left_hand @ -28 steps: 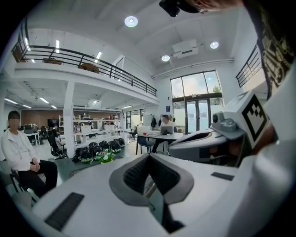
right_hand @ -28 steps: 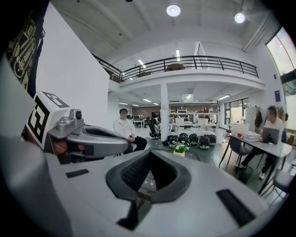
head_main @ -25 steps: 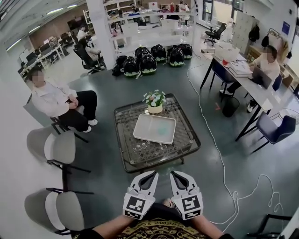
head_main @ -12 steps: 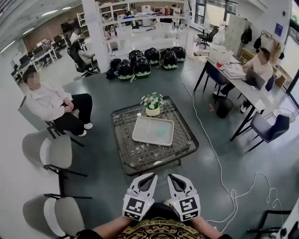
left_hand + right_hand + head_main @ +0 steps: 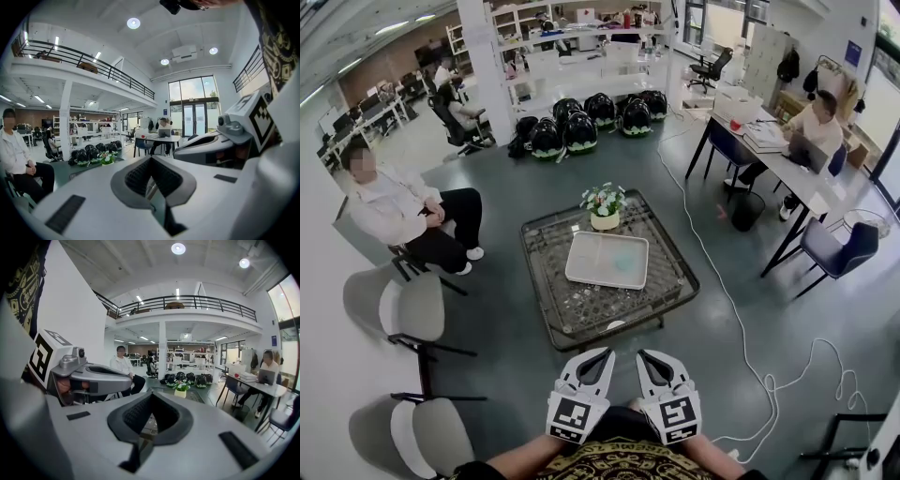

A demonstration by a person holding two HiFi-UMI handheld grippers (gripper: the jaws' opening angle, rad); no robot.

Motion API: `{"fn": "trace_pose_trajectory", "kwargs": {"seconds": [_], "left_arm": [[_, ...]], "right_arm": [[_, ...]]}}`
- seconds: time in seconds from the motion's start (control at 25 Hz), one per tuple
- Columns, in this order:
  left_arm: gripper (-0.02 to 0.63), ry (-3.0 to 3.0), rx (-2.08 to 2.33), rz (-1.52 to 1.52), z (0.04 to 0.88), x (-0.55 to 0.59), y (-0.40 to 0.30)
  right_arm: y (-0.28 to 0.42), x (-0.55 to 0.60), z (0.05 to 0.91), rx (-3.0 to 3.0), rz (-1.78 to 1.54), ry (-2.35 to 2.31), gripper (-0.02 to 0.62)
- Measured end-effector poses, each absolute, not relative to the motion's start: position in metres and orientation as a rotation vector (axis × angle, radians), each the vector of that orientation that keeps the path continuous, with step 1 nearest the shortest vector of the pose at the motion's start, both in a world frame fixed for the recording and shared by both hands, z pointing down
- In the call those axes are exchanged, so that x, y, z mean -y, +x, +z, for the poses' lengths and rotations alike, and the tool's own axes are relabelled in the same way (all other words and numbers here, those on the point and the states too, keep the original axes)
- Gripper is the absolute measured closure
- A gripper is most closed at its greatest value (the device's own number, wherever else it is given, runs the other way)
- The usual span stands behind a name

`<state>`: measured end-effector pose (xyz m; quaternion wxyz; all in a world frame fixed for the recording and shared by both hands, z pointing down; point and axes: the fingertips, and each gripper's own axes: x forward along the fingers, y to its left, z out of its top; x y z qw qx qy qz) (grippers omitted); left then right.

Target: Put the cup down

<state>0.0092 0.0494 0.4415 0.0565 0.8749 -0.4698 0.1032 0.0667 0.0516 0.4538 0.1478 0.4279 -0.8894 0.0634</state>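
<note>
Both sets of jaws are sitting pressed together with nothing between them, the left gripper and right gripper hovering side by side just off the person's lap. Well ahead, the glass table is carrying a white tray at its middle and a flower pot by its far edge. Can't tell where the cup is.

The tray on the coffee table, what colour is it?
White. The tray shows best in the head view.
</note>
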Motion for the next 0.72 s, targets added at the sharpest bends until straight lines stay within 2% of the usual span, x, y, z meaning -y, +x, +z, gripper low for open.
{"fn": "trace_pose_trajectory", "kwargs": {"seconds": [0.72], "left_arm": [[0.609,2.644,1.43,0.32,0.4439,-0.055,0.0013]], "right_arm": [[0.0619,-0.052,0.4593,2.572,0.18,1.255,0.592]]}}
